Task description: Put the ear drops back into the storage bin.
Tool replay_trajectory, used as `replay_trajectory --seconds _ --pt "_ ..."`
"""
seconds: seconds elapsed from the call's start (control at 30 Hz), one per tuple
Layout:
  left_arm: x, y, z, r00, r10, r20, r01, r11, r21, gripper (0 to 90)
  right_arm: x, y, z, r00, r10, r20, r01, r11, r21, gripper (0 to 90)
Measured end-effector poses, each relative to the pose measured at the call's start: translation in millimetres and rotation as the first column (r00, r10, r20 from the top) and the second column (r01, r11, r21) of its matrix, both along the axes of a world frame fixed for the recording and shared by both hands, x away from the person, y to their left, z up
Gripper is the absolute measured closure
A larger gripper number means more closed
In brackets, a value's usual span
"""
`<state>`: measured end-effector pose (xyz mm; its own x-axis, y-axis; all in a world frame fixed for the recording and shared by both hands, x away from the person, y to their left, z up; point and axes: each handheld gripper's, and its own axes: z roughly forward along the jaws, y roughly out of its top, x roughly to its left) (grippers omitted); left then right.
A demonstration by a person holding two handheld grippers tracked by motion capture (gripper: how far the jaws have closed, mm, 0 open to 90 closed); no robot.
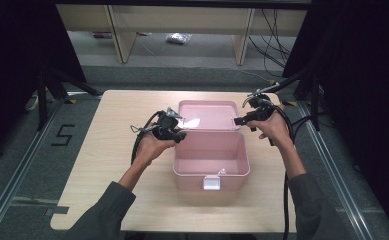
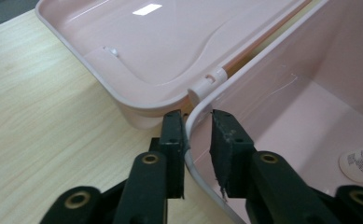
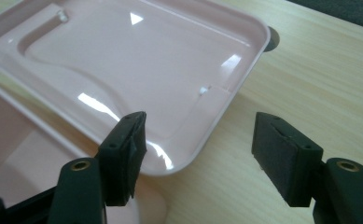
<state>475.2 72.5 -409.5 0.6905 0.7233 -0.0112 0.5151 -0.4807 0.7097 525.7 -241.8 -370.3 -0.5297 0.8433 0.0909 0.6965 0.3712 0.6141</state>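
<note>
Light wood-grain table (image 1: 107, 165) is standing on a grey floor (image 1: 22, 150). A pink box (image 1: 211, 172) is sitting directly on it, right of centre, lid (image 1: 207, 114) lying open flat on the tabletop behind it. A black "5" marking (image 1: 63, 135) is showing on the floor left of the table.

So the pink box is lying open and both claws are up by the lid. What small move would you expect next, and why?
Probably the right gripper edges forward until the corner of the lid sits between its wide-open jaws, then closes. The lid lies flat behind the pink box, and the left gripper straddles the box's rim near the hinge, apparently steadying it. That suggests the lid is about to be swung shut.
</note>
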Motion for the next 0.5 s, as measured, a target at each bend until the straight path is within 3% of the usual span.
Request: replay_trajectory --seconds 0.2,0.33,0.37,0.5 --pt "-1.8 -0.1 0.2 0.9998 -0.006 0.019 0.005 0.9999 0.016 76.6 13.1 1.4 -2.1 0.9996 -0.027 0.007 0.027 0.9996 0.002 37.4" --pt "-1.0 0.8 0.2 0.9999 -0.011 0.009 0.011 0.9999 0.010 76.9 20.0 3.5 -5.1 0.9987 -0.051 0.001 0.051 0.9987 0.007 38.6" --pt "-1.0 0.9 0.2 0.9999 -0.011 0.009 0.011 0.9999 0.010 76.9 22.3 4.6 -7.6 0.9979 -0.060 0.023 0.060 0.9980 0.021 38.9" --pt "-1.4 1.0 0.4 0.9997 -0.018 0.016 0.018 0.9997 0.017 77.0 30.1 4.2 -9.0 0.9984 -0.054 0.021 0.054 0.9986 -0.002 39.9"
